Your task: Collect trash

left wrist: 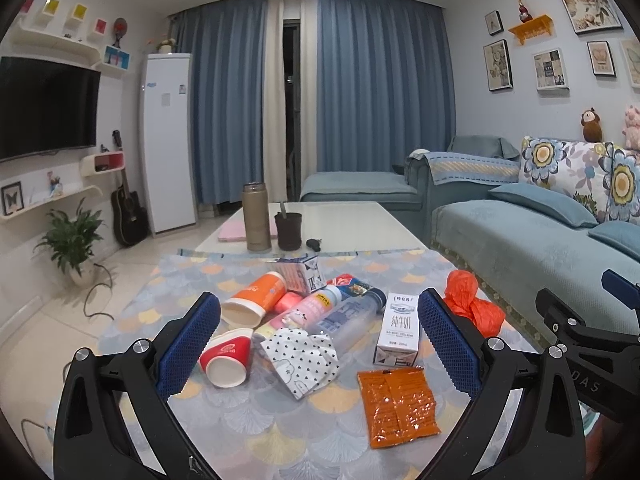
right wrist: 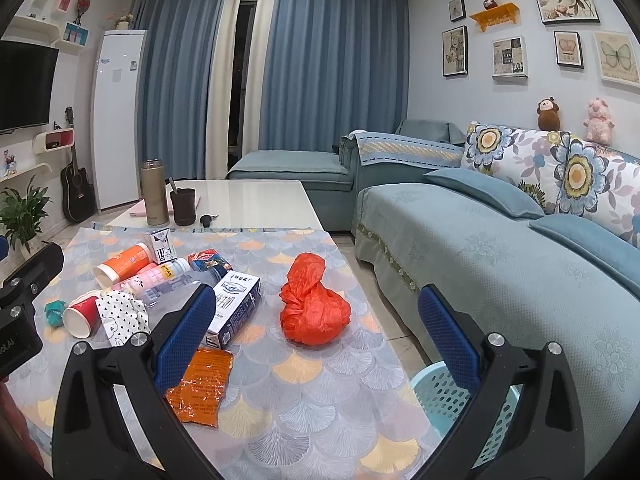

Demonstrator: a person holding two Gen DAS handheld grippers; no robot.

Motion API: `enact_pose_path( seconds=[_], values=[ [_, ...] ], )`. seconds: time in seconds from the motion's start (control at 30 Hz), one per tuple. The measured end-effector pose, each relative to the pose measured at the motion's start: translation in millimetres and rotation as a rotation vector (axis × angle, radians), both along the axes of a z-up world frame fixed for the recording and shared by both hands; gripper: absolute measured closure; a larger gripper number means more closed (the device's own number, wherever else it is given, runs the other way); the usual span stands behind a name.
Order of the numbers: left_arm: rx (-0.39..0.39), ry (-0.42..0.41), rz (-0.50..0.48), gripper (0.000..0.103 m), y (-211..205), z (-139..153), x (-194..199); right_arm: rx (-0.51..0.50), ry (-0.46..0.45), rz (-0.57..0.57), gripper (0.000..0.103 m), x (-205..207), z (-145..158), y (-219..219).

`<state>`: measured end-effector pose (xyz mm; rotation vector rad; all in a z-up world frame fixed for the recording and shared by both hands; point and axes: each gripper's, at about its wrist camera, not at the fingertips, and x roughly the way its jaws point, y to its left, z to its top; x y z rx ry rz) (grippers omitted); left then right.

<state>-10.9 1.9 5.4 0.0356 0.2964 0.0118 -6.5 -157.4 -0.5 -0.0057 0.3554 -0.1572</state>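
Since both the left gripper [left wrist: 320, 336] and right gripper [right wrist: 316, 336] are held wide open and empty, the crumpled orange bag [right wrist: 314, 308], mid-table right of the pile, looks light, soft, easily pinched at its knot.

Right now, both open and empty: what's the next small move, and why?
Probably ease the right tool forward and down around the orange plastic bag. It sits alone, dead ahead between the open jaws, and the blue basket is just off the table's right edge.

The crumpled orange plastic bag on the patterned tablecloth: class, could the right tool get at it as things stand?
Probably yes. The right tool is open, and the crumpled orange plastic bag lies apart from the other litter, with nothing on top of it.
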Motion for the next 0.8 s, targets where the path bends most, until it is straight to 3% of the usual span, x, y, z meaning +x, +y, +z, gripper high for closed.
enact_pose_path(
  seconds=[0.63, 0.8],
  values=[
    [-0.009, 0.003, -0.002, 0.007, 1.7, -0.5, 1.1, 0.011, 0.011, 0.002, 0.007, 1.6, -0.9, -1.3],
    [-0.019, 0.025, -0.047, 0.007, 1.4, -3.5, 2.2, -0.011, 0.001, -0.005, 0.007, 1.8, -2.3, -1.4]
  ],
)
